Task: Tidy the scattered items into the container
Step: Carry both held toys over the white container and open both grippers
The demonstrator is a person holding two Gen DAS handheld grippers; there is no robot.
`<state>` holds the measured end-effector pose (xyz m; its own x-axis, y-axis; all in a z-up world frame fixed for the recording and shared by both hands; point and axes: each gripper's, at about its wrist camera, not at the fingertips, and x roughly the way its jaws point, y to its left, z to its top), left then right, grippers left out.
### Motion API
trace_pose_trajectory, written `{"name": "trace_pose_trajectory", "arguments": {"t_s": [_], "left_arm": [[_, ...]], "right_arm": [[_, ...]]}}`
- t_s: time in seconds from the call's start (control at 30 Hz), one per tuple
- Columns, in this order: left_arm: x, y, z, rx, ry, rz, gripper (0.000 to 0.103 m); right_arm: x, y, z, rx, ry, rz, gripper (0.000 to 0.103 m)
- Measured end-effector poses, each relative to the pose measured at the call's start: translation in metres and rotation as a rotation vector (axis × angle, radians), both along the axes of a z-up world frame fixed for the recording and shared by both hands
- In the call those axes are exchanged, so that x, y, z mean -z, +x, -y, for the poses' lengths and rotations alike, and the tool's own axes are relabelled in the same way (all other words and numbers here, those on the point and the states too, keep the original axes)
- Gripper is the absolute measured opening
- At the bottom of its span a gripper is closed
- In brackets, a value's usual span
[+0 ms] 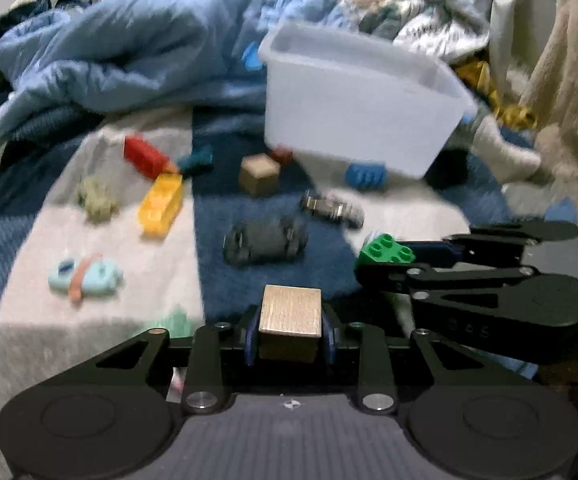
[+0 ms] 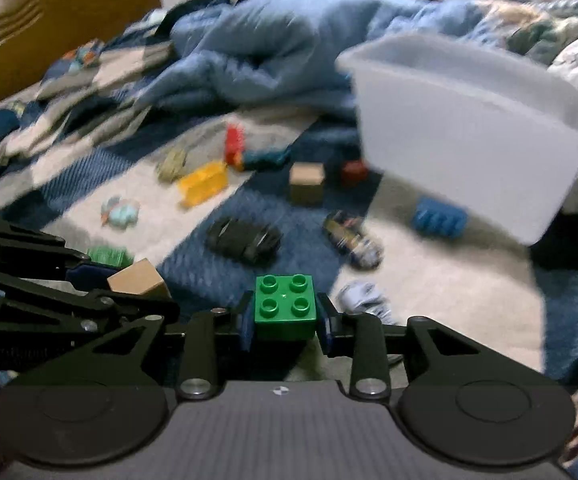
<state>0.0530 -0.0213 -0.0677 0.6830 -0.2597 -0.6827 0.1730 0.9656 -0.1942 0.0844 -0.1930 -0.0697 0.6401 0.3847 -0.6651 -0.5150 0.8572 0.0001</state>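
Nearest to me, my left claw is clamped on a wooden cube, and my right claw is clamped on a green brick; the two claws sit side by side, each visible from the other's camera. Both pieces are off the bed, so I judge I am carrying a pair toward the bin, with neither dropped in yet.

Just past the claws, on the checked blanket, lie a dark toy car and a second small car, with a pale blue butterfly-shaped toy off toward the left edge of the bed. A pale crumpled thing lies close in front of my right claw; the blur hides what it is.

Further on sit a yellow brick, an olive figure, a red brick touching a teal piece, a second wooden cube and a blue brick just beside the bin's base.

Beyond those stands the white container, tilted on the bedding toward the far right of the bed, with the blue duvet heaped behind it. I cannot see inside it, so I cannot tell what is already in. Most of the job looks undone: about ten toys lie loose.
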Motion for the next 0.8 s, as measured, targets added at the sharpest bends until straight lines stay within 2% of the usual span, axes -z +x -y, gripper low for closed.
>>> {"name": "trace_pose_trajectory", "arguments": {"t_s": [0.13, 0.3, 0.47, 0.67, 0.8], "left_arm": [[-0.025, 0.023, 0.007, 0.011, -0.019, 0.051, 0.034], [-0.057, 0.065, 0.021, 0.005, -0.088, 0.130, 0.034], [-0.086, 0.110, 0.044, 0.013, -0.098, 0.206, 0.034], [-0.105, 0.156, 0.067, 0.040, -0.093, 0.250, 0.034], [-0.106, 0.185, 0.075, 0.042, -0.105, 0.238, 0.034]], "right_arm": [[-0.024, 0.012, 0.015, 0.056, -0.011, 0.065, 0.034], [-0.050, 0.037, 0.039, 0.145, -0.012, 0.148, 0.034], [-0.070, 0.068, 0.056, 0.209, -0.014, 0.223, 0.034], [-0.084, 0.105, 0.068, 0.247, 0.000, 0.257, 0.034], [-0.089, 0.125, 0.072, 0.261, 0.014, 0.280, 0.034]]}}
